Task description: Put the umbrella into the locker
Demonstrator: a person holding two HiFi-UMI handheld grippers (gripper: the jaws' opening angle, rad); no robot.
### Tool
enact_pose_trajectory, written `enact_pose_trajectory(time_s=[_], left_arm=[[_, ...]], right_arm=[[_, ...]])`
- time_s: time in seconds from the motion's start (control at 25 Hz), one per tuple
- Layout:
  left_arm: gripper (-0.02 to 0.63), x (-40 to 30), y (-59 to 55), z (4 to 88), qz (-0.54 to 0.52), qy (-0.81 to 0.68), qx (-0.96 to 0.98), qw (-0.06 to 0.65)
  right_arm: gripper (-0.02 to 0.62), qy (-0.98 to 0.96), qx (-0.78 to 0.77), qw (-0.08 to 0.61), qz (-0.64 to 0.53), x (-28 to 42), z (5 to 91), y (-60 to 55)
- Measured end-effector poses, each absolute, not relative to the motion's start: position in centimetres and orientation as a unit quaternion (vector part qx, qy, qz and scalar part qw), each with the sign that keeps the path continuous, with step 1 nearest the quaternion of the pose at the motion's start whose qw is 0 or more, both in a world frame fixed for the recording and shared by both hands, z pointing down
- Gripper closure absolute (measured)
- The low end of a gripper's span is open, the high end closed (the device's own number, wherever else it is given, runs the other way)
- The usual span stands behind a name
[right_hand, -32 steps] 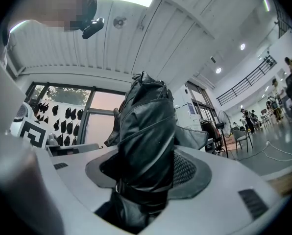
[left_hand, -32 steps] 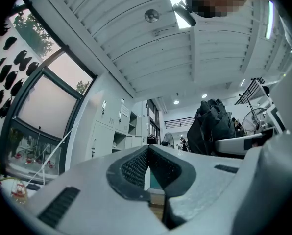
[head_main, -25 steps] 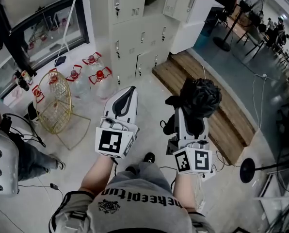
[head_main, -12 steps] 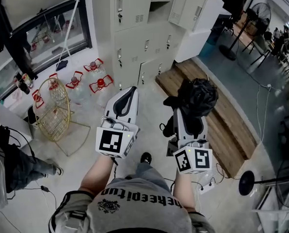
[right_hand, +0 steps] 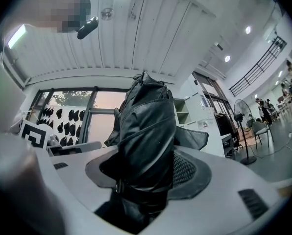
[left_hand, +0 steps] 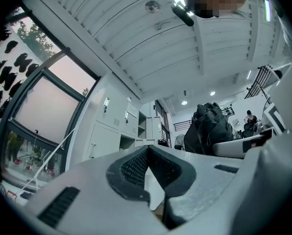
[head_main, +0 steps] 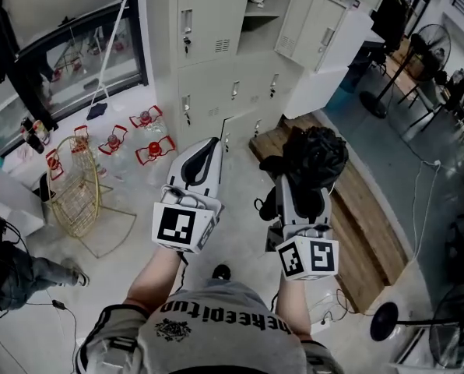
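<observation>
Umbrella (head_main: 316,153), black folded fabric, sits bundled in your right tongs (head_main: 304,182), clamped tight, well apart from the beige metal locker (head_main: 216,68) ahead. Your left tongs (head_main: 204,157) are pressed together, holding nothing.

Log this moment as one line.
right gripper: shut on black umbrella | left gripper: shut, empty | locker: one compartment open, umbrella not yet inside
</observation>
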State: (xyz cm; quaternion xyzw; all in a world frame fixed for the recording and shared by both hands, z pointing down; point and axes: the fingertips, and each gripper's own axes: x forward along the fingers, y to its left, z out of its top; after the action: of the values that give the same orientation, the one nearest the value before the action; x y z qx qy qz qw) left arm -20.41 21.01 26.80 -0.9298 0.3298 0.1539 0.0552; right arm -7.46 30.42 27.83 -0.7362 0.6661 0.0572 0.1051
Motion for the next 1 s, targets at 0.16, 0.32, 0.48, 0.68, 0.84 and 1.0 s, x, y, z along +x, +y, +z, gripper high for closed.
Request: enact_pose_trajectory(time_s=[0.16, 0.32, 0.48, 0.68, 0.84, 1.0], left_arm=[[0.603, -17.0, 19.2, 26.8, 0.154, 0.337, -0.927, 0.055], [0.603, -14.2, 17.9, 27.0, 0.154, 0.341, -0.926, 0.055], [0.603, -12.3, 16.8, 27.6, 0.143, 0.346, -0.925, 0.057], [0.603, -10.6, 14.8, 27.9, 0.139, 0.351, -0.924, 0.061], [0.603, -8.8, 12.5, 28.3, 0.137, 0.347, -0.926, 0.062], [0.603, -7.1, 9.3, 28.3, 0.142, 0.345, -0.926, 0.061]], right_arm=[[0.347, 0.672, -0.730, 0.103, 0.060, -4.1, 27.9, 28.4], [0.347, 0.677, -0.726, 0.103, 0.061, -1.3, 28.3, 27.0], [0.347, 0.681, -0.723, 0.106, 0.055, 0.8, 28.8, 25.6], [0.347, 0.684, -0.720, 0.109, 0.045, 2.4, 29.6, 23.6], [0.347, 0.685, -0.719, 0.110, 0.046, 3.9, 29.7, 21.2], [0.347, 0.683, -0.720, 0.113, 0.047, 5.6, 29.7, 18.0]])
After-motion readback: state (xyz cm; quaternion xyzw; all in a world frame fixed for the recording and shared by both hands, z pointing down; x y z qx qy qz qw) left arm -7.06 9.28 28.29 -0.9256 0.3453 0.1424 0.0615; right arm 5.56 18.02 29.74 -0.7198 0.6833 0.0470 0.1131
